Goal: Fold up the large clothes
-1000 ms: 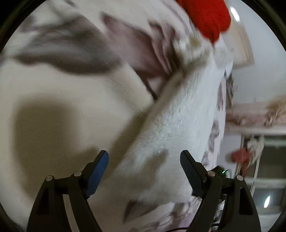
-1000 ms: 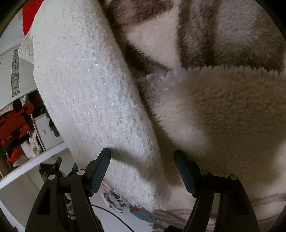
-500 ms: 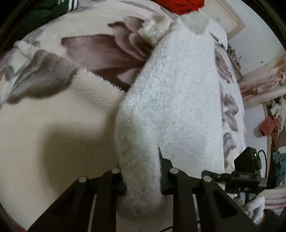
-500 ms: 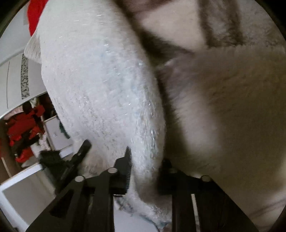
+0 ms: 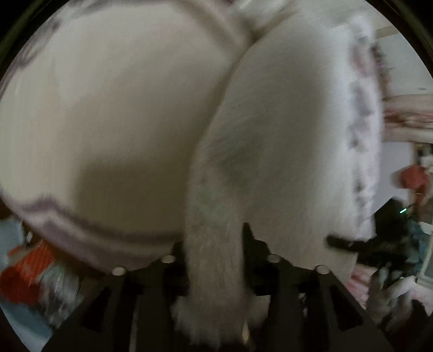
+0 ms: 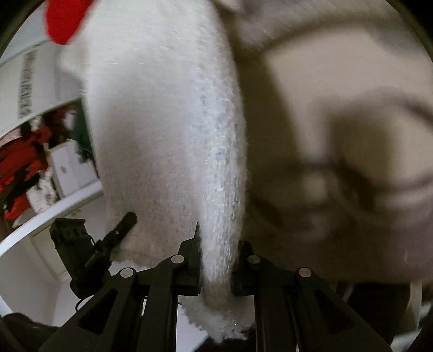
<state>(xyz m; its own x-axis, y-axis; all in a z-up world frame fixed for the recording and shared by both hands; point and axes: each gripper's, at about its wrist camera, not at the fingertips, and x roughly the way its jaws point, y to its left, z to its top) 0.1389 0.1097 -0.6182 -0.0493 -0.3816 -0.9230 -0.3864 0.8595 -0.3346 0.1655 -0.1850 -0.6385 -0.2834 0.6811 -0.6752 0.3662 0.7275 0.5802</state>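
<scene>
A fluffy white garment (image 5: 284,130) lies over a cream blanket with purple flower print (image 5: 108,108) on a bed. My left gripper (image 5: 215,251) is shut on a bunched edge of the white garment, which hangs past the fingers. My right gripper (image 6: 217,254) is shut on another edge of the same white garment (image 6: 162,121). Each view shows the other gripper: the right one in the left wrist view (image 5: 379,243), the left one in the right wrist view (image 6: 89,249). Both views are motion-blurred.
A red item (image 6: 65,19) lies at the top of the bed. White shelves with red clothes (image 6: 19,157) stand to the left in the right wrist view. Clutter lies on the floor (image 5: 29,273) beside the bed. The cream blanket (image 6: 338,135) fills the right.
Both grippers went from open around the white garment's edge to shut on it. Since then both have pulled back and up with the garment; the views now blur.
</scene>
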